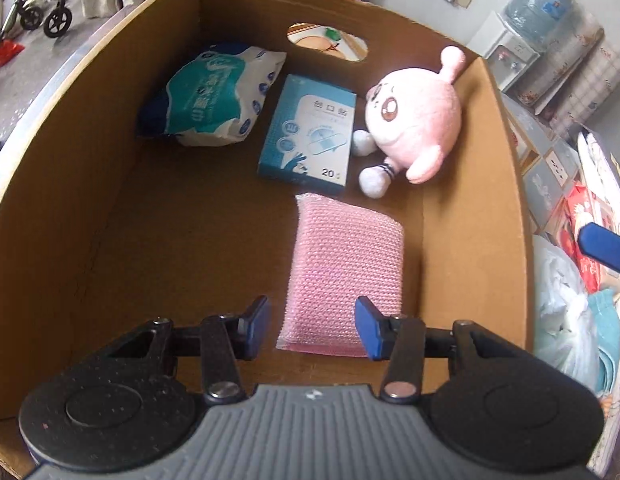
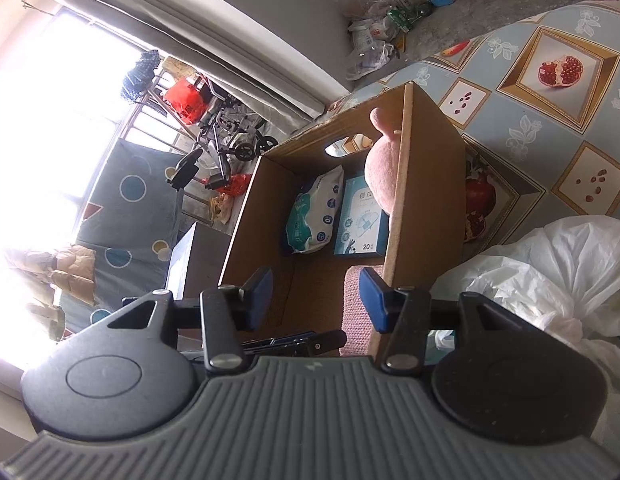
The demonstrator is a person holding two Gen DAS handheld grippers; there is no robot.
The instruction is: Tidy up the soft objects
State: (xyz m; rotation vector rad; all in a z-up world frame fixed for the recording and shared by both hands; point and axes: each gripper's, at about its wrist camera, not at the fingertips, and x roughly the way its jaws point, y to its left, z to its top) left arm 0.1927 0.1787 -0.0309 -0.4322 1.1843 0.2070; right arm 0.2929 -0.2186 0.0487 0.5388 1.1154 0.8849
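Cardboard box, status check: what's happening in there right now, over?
Both jaws open, empty. Pink sponge, plush, wipes pack and plaster box lie in cardboard box. Nothing in the way.

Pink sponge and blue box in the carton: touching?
Apart. The left wrist view shows a strip of carton floor between the pink sponge and the blue box.

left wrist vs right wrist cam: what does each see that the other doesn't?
Left wrist only: the plush toy's face and feet, the whole pink sponge lying flat, and a water dispenser behind.

Right wrist only: the box's outer side wall, the pomegranate-print cloth, a white plastic bag, the bright window.

Both: cardboard box, wipes pack, blue bandage box, hand-hole. Each view shows its own gripper open and empty.
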